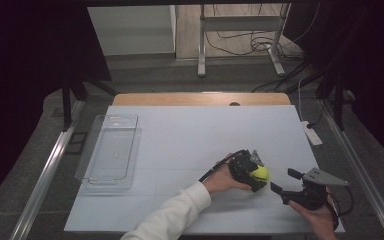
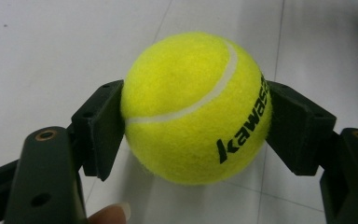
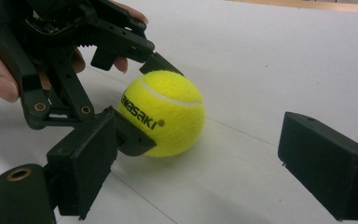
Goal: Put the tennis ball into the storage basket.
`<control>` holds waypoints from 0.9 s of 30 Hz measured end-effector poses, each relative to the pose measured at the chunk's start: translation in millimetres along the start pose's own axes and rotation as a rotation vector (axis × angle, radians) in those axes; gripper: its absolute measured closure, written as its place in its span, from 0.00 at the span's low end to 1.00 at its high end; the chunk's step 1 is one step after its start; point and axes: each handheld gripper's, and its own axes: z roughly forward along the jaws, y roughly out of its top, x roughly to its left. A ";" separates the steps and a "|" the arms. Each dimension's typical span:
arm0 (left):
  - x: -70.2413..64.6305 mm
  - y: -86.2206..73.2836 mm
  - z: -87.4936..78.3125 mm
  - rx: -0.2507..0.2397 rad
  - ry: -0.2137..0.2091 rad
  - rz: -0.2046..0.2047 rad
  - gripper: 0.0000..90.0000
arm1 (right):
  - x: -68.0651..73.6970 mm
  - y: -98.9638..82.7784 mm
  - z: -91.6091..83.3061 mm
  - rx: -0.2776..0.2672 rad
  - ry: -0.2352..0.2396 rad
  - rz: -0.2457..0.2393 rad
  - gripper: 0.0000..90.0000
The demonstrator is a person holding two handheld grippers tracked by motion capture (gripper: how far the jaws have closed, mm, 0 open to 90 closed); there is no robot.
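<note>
Yellow felt of the tennis ball (image 2: pixel 196 107) sat squeezed between both pads of the left tool (image 1: pixel 252 172), one pad on each flank, seam running diagonally across the face toward the camera. Ball rested on the pale tabletop (image 1: pixel 190 135), its underside apparently in contact in the right gripper view; not yet lifted.

Using the ball as landmark: left tool clamped on it; right tool (image 1: pixel 282 182) just beside it, on the side away from the clear tray (image 1: pixel 111 150); tray well apart, on the far side of the left forearm.

Left hand (image 1: pixel 223 179): white sleeve entered from the lower edge, wrist angled up and across toward the ball, fingers wrapped round the tool body, a fingertip visible below the jaws in the left gripper view. Tool pointed roughly level, slightly downward.

Right hand (image 1: pixel 320 215): low near the tabletop's near edge, tool aimed at the ball, jaws spread wide with nothing between them, grey plate on top.

Judgement on the step: grip looked centred near the ball's widest part, which should hold. Best done by lifting straight up before carrying, keeping squeeze steady since felt compresses and a round ball can squirt out if pads drift off the equator. Right tool should stay back from the path.
</note>
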 end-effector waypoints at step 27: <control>13.3 -24.3 -40.4 -0.044 0.059 -0.052 0.30 | 1.9 1.2 1.2 -0.001 0.000 -0.002 0.13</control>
